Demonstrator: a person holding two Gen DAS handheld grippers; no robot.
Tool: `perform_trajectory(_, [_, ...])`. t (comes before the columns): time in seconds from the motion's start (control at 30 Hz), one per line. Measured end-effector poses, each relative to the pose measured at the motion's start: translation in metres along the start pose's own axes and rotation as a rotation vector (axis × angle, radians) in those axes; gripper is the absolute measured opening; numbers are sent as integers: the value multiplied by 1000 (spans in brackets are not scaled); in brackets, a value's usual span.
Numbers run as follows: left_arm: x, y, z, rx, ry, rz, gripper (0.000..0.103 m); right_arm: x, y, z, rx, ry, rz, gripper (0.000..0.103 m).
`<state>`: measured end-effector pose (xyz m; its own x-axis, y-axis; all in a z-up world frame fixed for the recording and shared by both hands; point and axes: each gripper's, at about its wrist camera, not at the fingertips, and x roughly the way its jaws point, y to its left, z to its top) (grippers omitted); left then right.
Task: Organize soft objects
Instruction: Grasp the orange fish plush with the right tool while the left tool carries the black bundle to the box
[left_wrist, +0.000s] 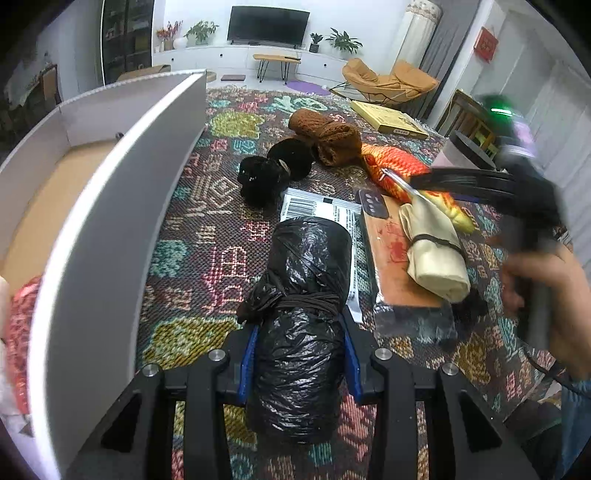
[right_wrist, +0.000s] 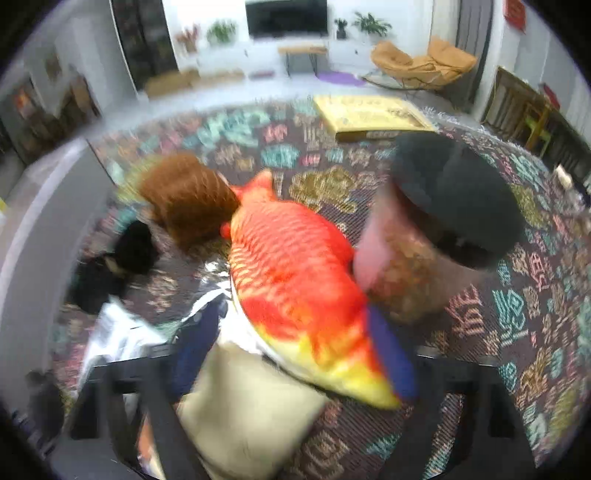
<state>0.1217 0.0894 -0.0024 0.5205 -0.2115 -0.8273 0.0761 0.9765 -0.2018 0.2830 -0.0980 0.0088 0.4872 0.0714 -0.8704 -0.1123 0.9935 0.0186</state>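
**Both tools working among the soft bundles on the patterned rug**

Currently the left tool (left_wrist: 299, 365) is gripping a black plastic-wrapped bundle (left_wrist: 303, 314), its blue-padded fingers (left_wrist: 248, 360) pressing on either side of the roll, which is tied round the middle with a dark band. The bundle is lying lengthwise over the patterned rug (left_wrist: 207, 236), just beside the white wall of an open box (left_wrist: 110, 206) standing along the rug's left edge. Something red and knitted (left_wrist: 20, 332) is showing inside the box at its near end.

Further along the rug, a brown knitted roll (left_wrist: 327, 138) and a black fuzzy bundle (left_wrist: 273, 170) are lying touching each other toward the far edge. An orange fish plush (right_wrist: 295, 277) is sitting between the brown roll and a jar with a black lid (right_wrist: 436, 229). A cream cloth roll (left_wrist: 436, 251), bound by a dark band, is resting on a reddish flat package (left_wrist: 391, 258) near the rug's right side, with a white labelled pouch (left_wrist: 317, 210) lying just beside it.

The right tool (right_wrist: 291, 354) is hanging over the fish plush and the cream roll, its view blurred; whether its fingers are clenched on either one I cannot tell. A yellow flat box (right_wrist: 373, 116) is lying at the rug's far edge.
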Motion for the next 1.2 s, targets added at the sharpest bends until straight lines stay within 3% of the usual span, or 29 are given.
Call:
perform_trajectory(0.07, [-9, -3, 0, 18, -12, 25, 38, 21, 10, -1, -20, 77, -26, 47])
perform_trajectory(0.13, [-14, -5, 2, 40, -26, 47, 38, 13, 13, -1, -19, 43, -40, 29])
perform_trajectory(0.2, [-18, -7, 4, 61, -47, 76, 38, -1, 11, -4, -13, 12, -16, 22])
perform_trajectory(0.4, [-26, -9, 7, 80, -85, 103, 38, -62, 13, -1, -7, -96, 81, 20])
perform_trajectory(0.5, [-38, -4, 9, 57, -93, 60, 38, -93, 14, -1, 16, -139, 141, 17])
perform_trajectory(0.57, [-53, 10, 14, -14, -97, -46, 38, -116, 21, 3, 38, -170, 219, 13])
perform_trajectory(0.63, [-69, 26, 19, -67, -114, -104, 38, -141, 32, 8, 43, -204, 316, 10])
perform_trajectory(0.73, [-104, 62, 28, -128, -180, -101, 38, -176, 59, 21, 51, -219, 494, 10])
perform_trajectory(0.8, [-126, 89, 31, -161, -218, -59, 38, -188, 76, 26, 34, -224, 534, 10])
perform_trajectory(0.87, [-143, 111, 29, -182, -244, -16, 38, -187, 88, 37, -4, -202, 517, 22])
perform_trajectory(0.9, [-151, 122, 26, -192, -257, 10, 38, -181, 87, 41, -15, -180, 491, 58])
perform_trajectory(0.93, [-158, 129, 23, -199, -266, 25, 38, -169, 79, 44, -9, -163, 421, 85])
perform_trajectory(1.03, [-171, 147, 13, -217, -284, 60, 38, -118, 57, 39, 7, -67, 204, 86])
perform_trajectory(1.1, [-170, 153, 5, -228, -282, 64, 38, -79, 49, 32, 48, 30, 207, 86])
perform_trajectory(1.13, [-167, 154, 2, -231, -277, 62, 38, -52, 48, 26, 94, 90, 254, 86])
perform_trajectory(1.2, [-156, 155, -3, -232, -255, 53, 38, -25, 57, 19, 114, 125, 297, 86])
